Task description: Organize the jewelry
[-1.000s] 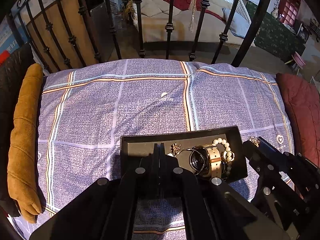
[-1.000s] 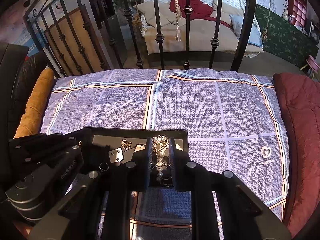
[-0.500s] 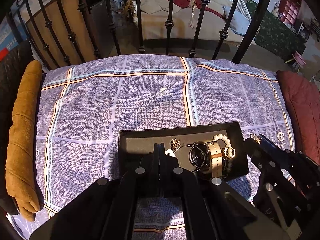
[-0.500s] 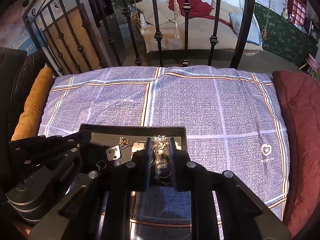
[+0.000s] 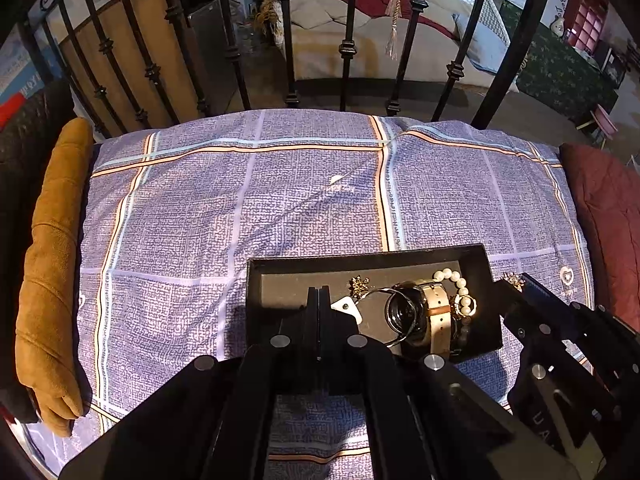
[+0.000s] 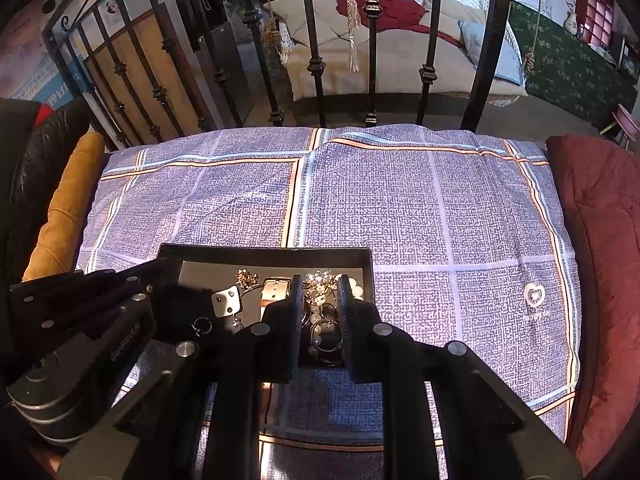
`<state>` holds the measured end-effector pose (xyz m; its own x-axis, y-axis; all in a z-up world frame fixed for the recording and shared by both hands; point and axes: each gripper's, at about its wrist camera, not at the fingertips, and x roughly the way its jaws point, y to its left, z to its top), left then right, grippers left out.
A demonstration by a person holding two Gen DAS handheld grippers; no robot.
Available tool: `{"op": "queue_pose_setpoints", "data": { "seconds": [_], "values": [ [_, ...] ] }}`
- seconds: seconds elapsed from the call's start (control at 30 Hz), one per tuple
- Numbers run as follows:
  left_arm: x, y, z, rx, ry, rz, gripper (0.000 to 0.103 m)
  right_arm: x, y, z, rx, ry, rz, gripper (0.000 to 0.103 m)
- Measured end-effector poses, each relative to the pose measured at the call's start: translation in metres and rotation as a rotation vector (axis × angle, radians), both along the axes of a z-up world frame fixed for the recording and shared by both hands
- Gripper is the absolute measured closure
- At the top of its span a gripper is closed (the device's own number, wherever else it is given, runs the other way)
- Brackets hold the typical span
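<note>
The shallow black rectangular jewelry tray has its near edge hidden behind the left gripper's fingers. Between the right gripper's fingers, tangled gold and pearl jewelry pieces are too small to identify.

Black tray slightly lower in left view.

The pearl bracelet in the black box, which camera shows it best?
The left wrist view: the pearl bracelet curves in plain sight beside the watch at the black box's right end. In the right wrist view only a few pearls show around that gripper's fingers.
</note>
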<state>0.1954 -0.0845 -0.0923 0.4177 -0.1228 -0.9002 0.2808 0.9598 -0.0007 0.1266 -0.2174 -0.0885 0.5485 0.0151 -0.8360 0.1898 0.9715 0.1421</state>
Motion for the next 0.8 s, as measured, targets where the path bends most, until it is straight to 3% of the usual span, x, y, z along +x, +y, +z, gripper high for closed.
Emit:
{"op": "queue_pose_setpoints", "data": {
  "seconds": [0.03, 0.07, 0.1, 0.2, 0.27, 0.5, 0.8],
  "values": [
    [0.001, 0.001, 0.000, -0.005, 0.007, 0.006, 0.087, 0.000, -0.001, 0.000, 0.006, -0.002, 0.000, 0.084],
    [0.001, 0.002, 0.000, -0.005, 0.007, 0.014, 0.064, 0.000, -0.001, 0.000, 0.005, -0.003, 0.004, 0.083],
    [0.001, 0.004, 0.002, -0.002, -0.006, 0.023, 0.053, 0.001, -0.001, -0.001, 0.002, -0.002, 0.009, 0.071],
    [0.001, 0.010, 0.006, 0.028, -0.041, 0.053, 0.040, -0.001, -0.003, 0.001, -0.017, -0.010, 0.000, 0.040],
    [0.004, 0.016, 0.005, 0.016, -0.026, 0.068, 0.027, -0.003, -0.008, 0.002, -0.016, -0.016, -0.013, 0.037],
    [-0.006, 0.026, 0.015, 0.027, -0.044, 0.082, 0.007, -0.017, -0.017, 0.006, -0.023, -0.001, -0.027, 0.035],
    [-0.021, 0.037, 0.020, 0.050, -0.025, 0.102, 0.007, -0.032, -0.014, 0.010, -0.054, 0.036, -0.051, 0.035]
  ]
}}
